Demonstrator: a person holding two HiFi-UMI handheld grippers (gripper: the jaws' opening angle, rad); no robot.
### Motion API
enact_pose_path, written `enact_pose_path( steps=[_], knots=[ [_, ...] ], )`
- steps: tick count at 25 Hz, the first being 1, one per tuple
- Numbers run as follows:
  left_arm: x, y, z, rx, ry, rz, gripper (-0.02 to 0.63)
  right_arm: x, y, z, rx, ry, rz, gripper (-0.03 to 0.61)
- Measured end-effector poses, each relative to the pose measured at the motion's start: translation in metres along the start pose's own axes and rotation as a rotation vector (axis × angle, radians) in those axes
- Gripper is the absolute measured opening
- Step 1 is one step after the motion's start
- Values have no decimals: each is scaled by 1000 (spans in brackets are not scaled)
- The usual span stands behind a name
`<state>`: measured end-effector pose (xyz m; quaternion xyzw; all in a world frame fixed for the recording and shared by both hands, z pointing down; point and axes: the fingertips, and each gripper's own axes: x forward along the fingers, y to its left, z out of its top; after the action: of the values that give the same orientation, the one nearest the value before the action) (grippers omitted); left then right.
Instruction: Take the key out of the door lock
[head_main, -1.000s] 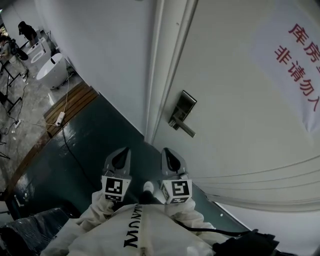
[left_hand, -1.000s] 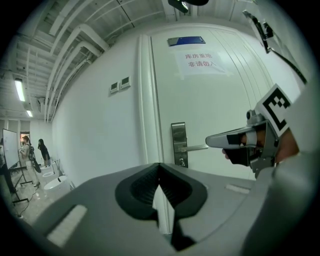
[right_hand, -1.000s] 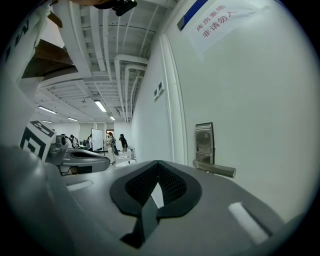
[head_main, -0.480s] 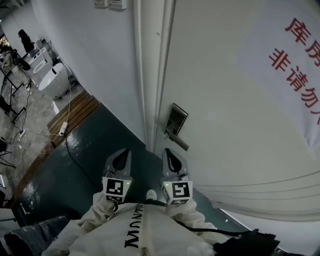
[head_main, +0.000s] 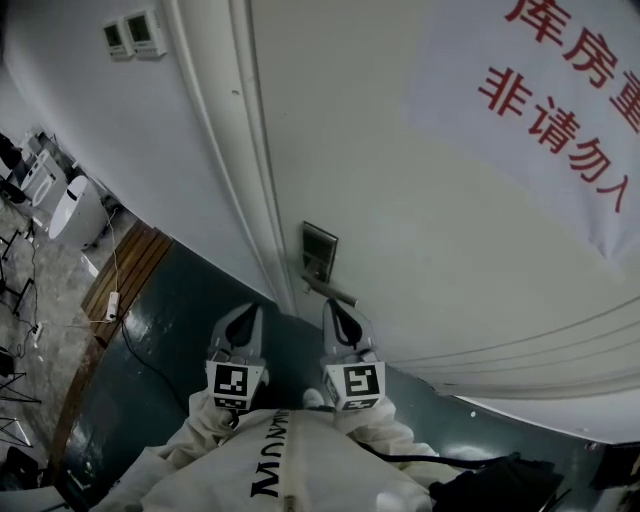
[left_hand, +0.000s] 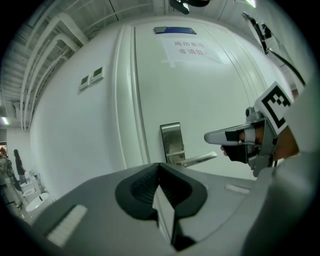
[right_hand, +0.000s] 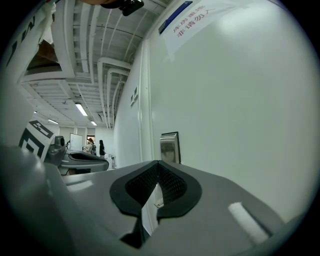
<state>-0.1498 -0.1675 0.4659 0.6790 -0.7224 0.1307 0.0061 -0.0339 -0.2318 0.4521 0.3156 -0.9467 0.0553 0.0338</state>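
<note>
Head view shows the tall brushed-metal lock plate (head_main: 319, 250) at the left edge of the white door (head_main: 450, 260). Its silver lever handle (head_main: 332, 292) runs out to the right from the plate's lower part. The key itself I cannot make out in any view. I judge it sits in a keyhole low on that plate, at or below the lever, too small or hidden from here.

Both grippers are held near the person's chest, well apart from the plate, so the step in hand is the approach. To do it well, I would bring one gripper in level and square to the door and aim under the lever rather than at it. I would part the fingers only enough to span the key's head, clamp on its flat faces, and draw straight out without twisting. A skewed pull could jam the key or drag on the lever.

The right gripper (head_main: 340, 318) stands nearer the plate and looks the natural choice. Its fingers are pressed together with nothing between them, touching nothing. The left gripper (head_main: 240, 325), just to its left, likewise has its fingers closed on each other, empty and clear of the door
</note>
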Motion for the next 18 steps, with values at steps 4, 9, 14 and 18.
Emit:
enact_pose_path(
  steps=[4, 9, 14, 18],
  knots=[
    [21, 9, 2, 13, -24, -88, 0, 11, -9, 1, 9, -8, -98, 0],
    [38, 35, -3, 16, -37, -180, 0, 34, -2, 4, 18, -8, -198, 0],
    [48, 69, -11, 15, -50, -256, 0, 54, 18, 0, 11, 14, -289, 0],
    [55, 83, -20, 2, -53, -319, 0, 56, 29, -11, 20, 47, -366, 2]
  ],
)
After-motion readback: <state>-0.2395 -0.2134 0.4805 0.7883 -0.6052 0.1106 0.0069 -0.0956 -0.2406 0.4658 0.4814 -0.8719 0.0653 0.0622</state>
